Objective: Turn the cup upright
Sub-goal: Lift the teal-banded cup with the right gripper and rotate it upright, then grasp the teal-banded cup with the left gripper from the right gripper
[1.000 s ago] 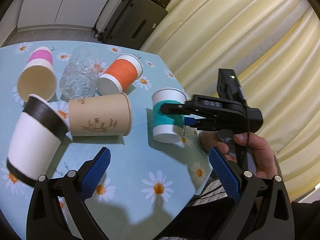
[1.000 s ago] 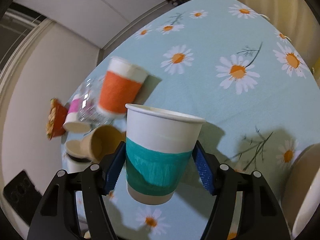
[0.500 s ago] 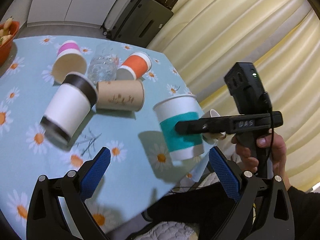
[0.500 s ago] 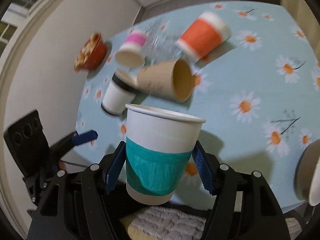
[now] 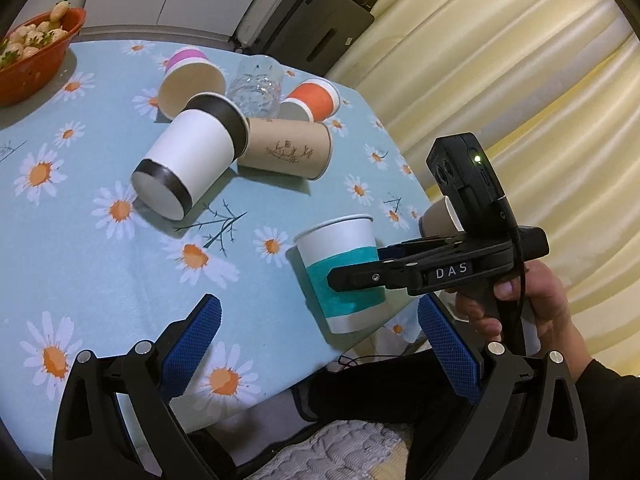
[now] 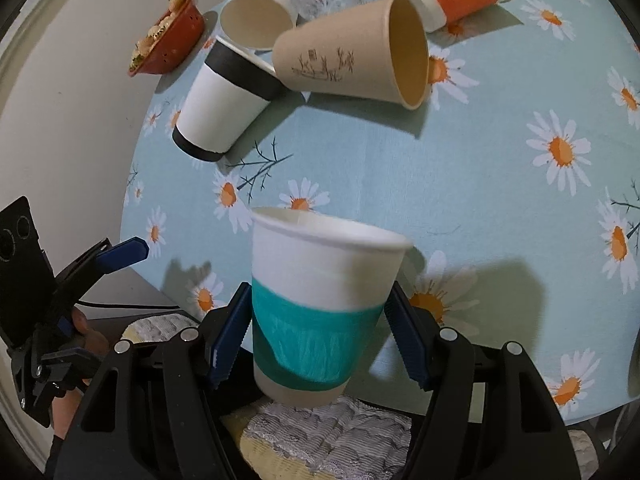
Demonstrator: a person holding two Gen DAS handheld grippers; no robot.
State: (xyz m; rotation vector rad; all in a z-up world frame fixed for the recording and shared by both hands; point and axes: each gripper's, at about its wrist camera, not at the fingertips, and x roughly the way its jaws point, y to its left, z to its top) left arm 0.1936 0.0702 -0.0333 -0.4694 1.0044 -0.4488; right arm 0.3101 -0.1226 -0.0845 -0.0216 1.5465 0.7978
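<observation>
My right gripper (image 6: pixel 316 340) is shut on a white paper cup with a teal band (image 6: pixel 316 304). The cup is rim-up, a little tilted, and held in the air near the table's front edge. The cup (image 5: pixel 344 276) and the right gripper (image 5: pixel 356 276) also show in the left wrist view. My left gripper (image 5: pixel 316 348) is open and empty, just in front of the table edge, to the left of the held cup.
On the daisy tablecloth (image 5: pixel 80 248) lie a white cup with black bands (image 5: pixel 192 160), a brown kraft cup (image 5: pixel 286 148), an orange cup (image 5: pixel 314 100), a pink-banded cup (image 5: pixel 190 80) and a clear glass (image 5: pixel 256 88). A red bowl (image 5: pixel 36 56) stands far left.
My right gripper carried the teal-banded cup away from the other cups, toward the table's front edge. The left gripper drew back with it and stayed open.
</observation>
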